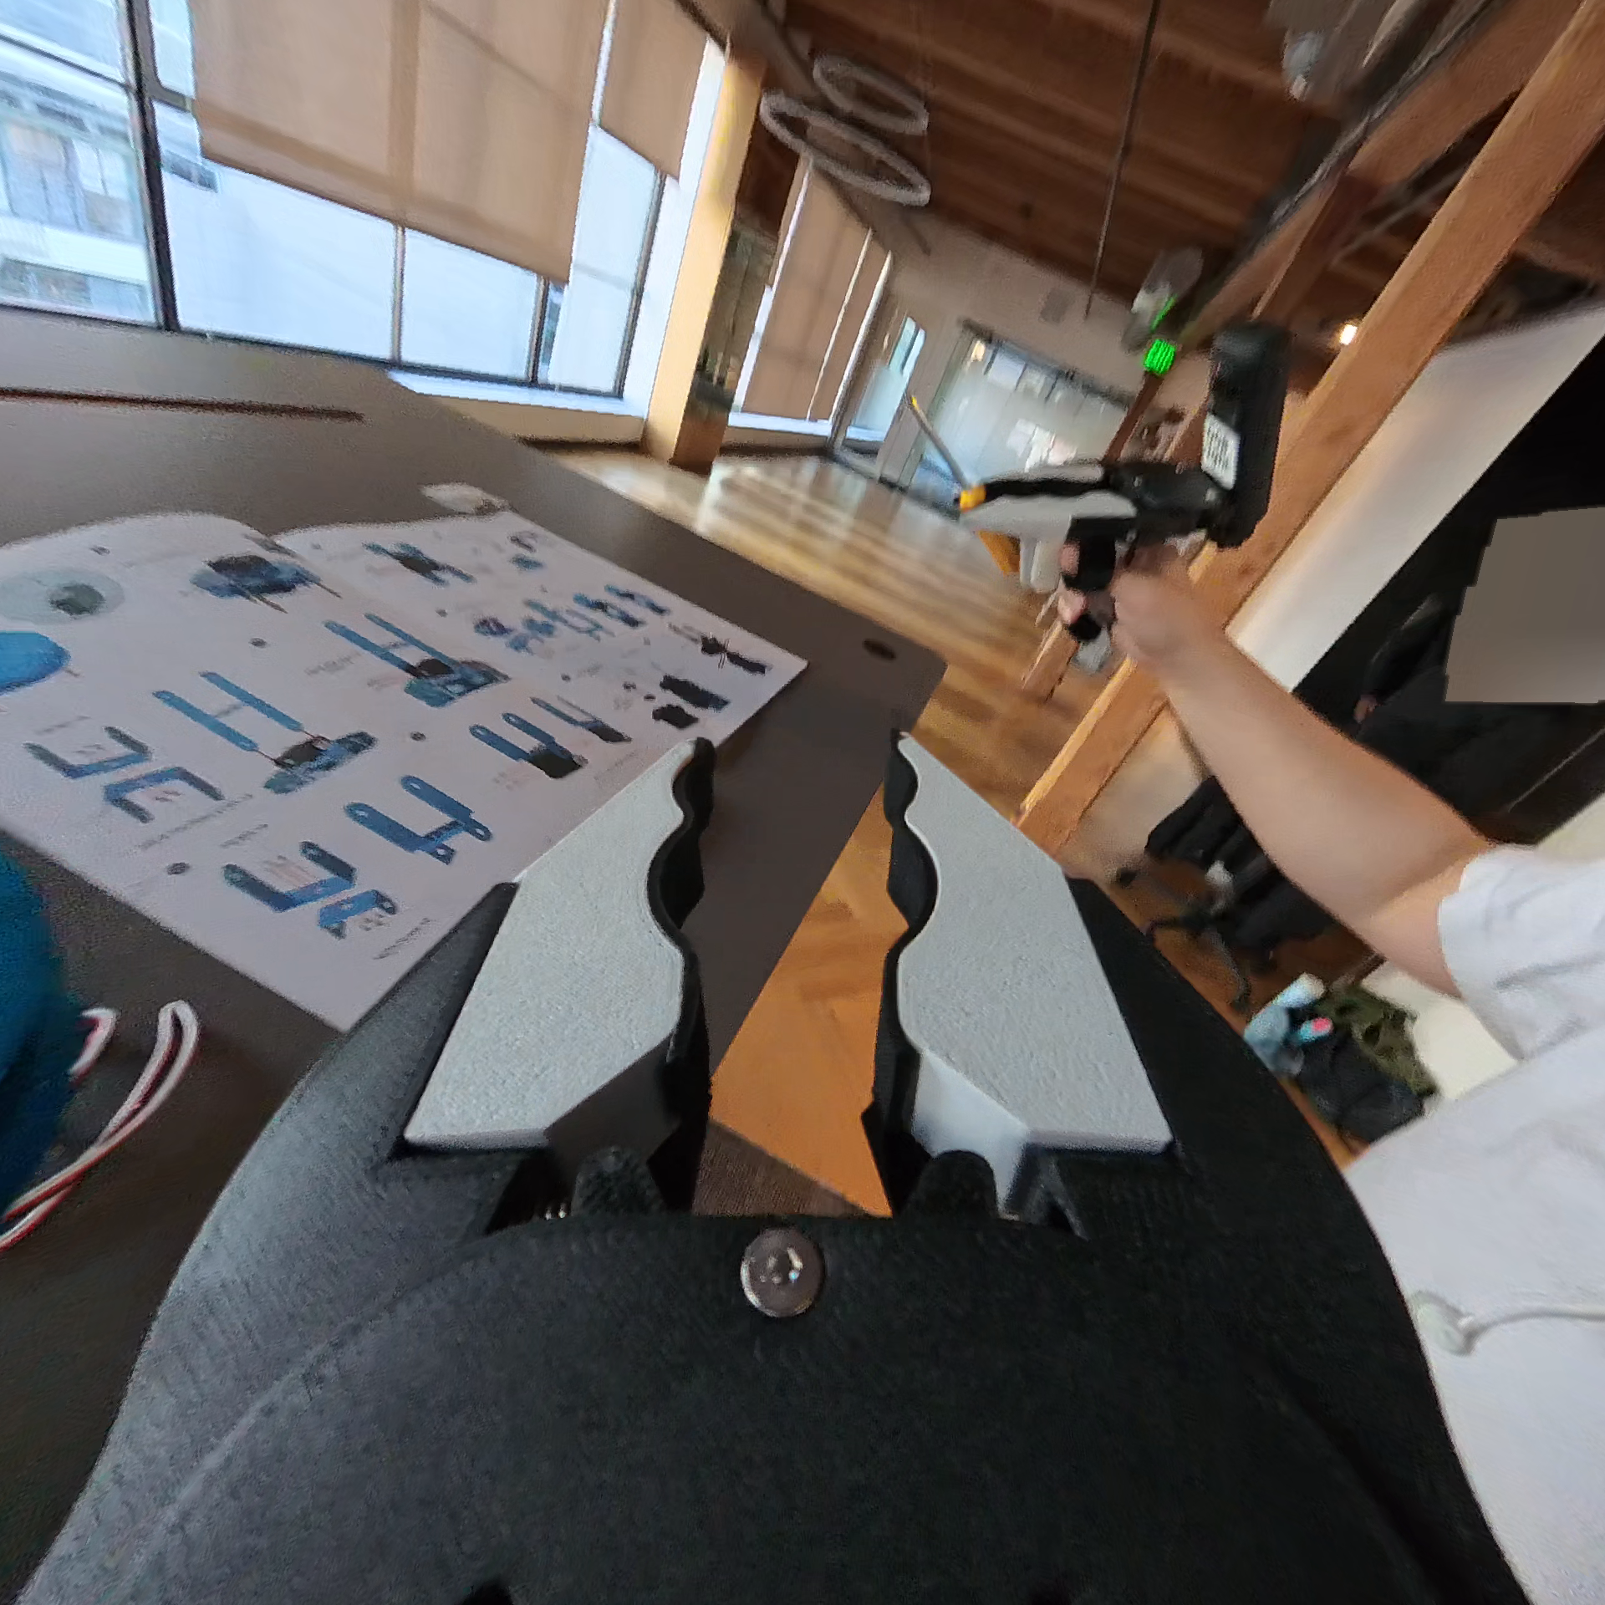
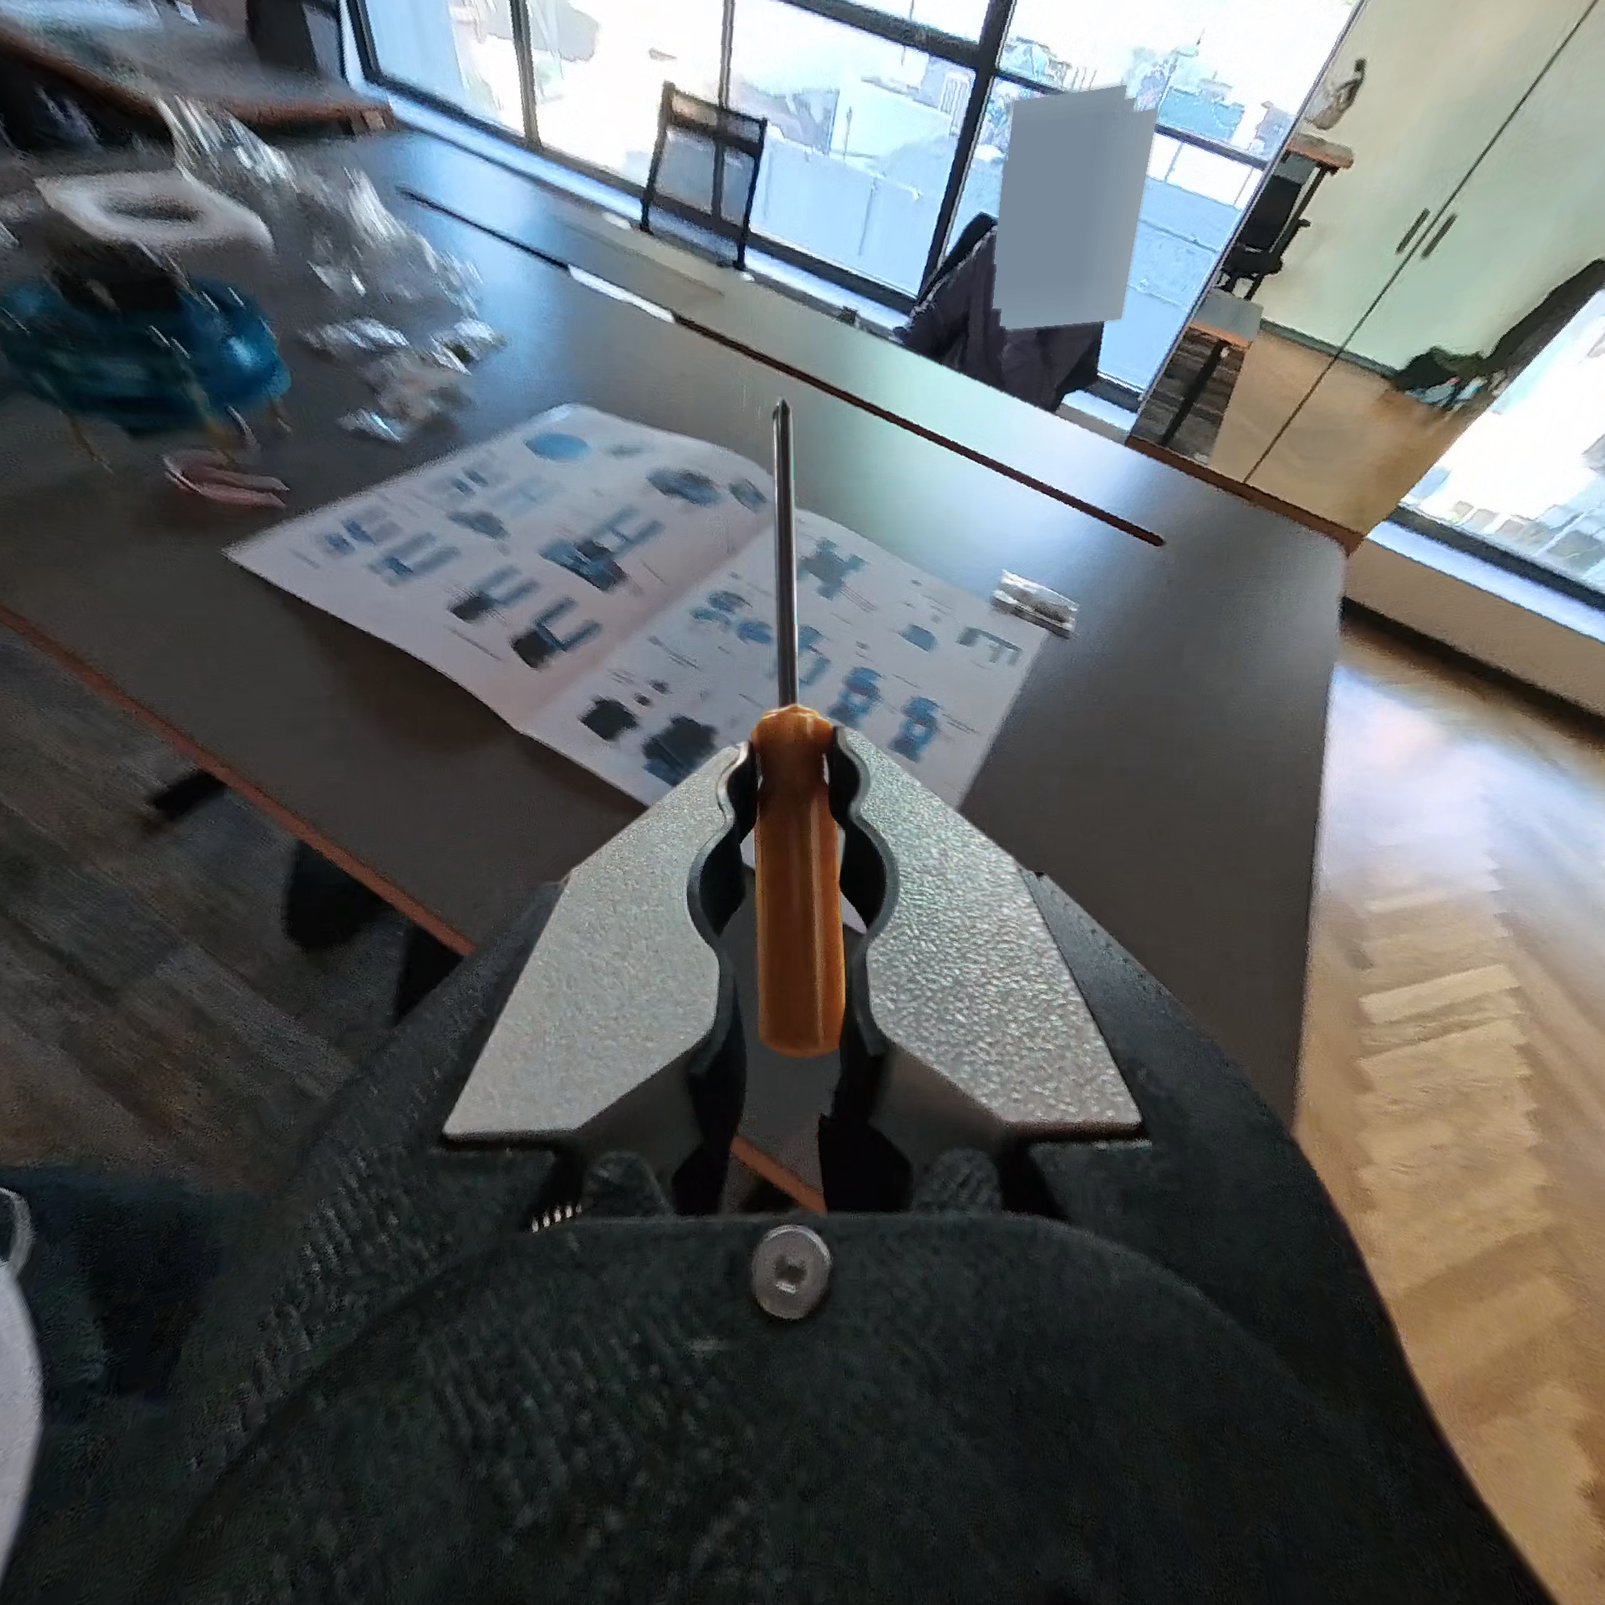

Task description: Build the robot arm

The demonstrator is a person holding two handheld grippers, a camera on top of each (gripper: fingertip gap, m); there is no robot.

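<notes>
We see the right hand-held gripper clenched on a screwdriver: its orange handle sits in the scalloped notches between the two grey fingers, and the thin metal shaft sticks straight out past the fingertips. The tool is held in the air above the near edge of the dark worktop, its shaft crossing our view of the open booklet that lies flat there.

Beyond the booklet's far right corner lies a small clear bag with dark bits inside, apart from the page. Off the booklet's left end we make out a blue object and a scatter of clear plastic bags; motion blur is heavy there, so these may be kit parts, but we cannot be sure.

The left hand-held gripper is released, its fingers spread with nothing between them, and it hovers over the worktop's corner just beside the booklet. Left of the booklet we see a blue shape and red-and-white wires. In the same view, well away from the booklet, a person's hand raises the right hand-held gripper off the worktop over the wooden floor.
</notes>
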